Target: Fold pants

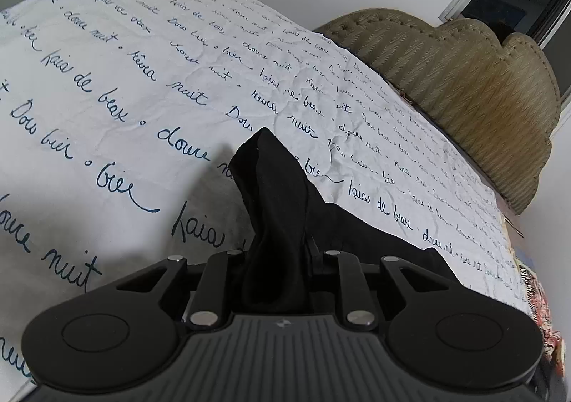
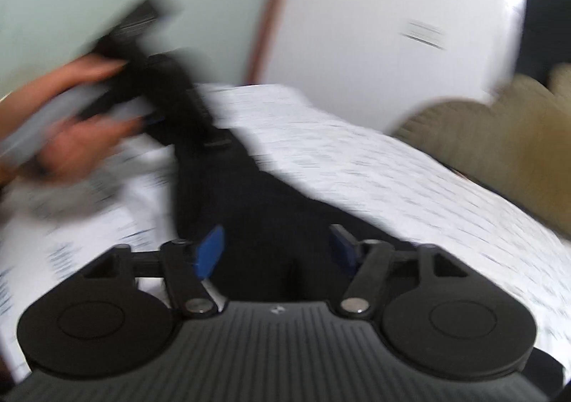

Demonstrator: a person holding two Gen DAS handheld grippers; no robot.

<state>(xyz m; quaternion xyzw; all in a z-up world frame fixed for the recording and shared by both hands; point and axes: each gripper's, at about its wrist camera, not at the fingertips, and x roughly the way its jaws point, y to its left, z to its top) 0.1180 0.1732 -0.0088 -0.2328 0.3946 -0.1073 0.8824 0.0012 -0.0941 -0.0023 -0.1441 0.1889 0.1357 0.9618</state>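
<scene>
A: Where are the black pants (image 1: 285, 195)?

B: On the white bedsheet (image 1: 117, 88) with blue handwriting print. In the left wrist view a bunched fold of them stands up from the left gripper (image 1: 282, 259) toward 12 o'clock, and the rest trails off toward 3 o'clock.

A: So the left jaws have a grip?

B: Yes, nearly closed, pinched tight on that fold.

A: And the right gripper (image 2: 276, 252)?

B: Its blue pads (image 2: 210, 252) stand roughly half apart. Pants fabric lies between and below them, but neither pad presses on it. That view is heavily blurred.

A: Anything else there?

B: A hand (image 2: 71, 138) at 9 o'clock holding the other gripper, and an olive tufted headboard (image 1: 464, 88) at 2 o'clock.
</scene>
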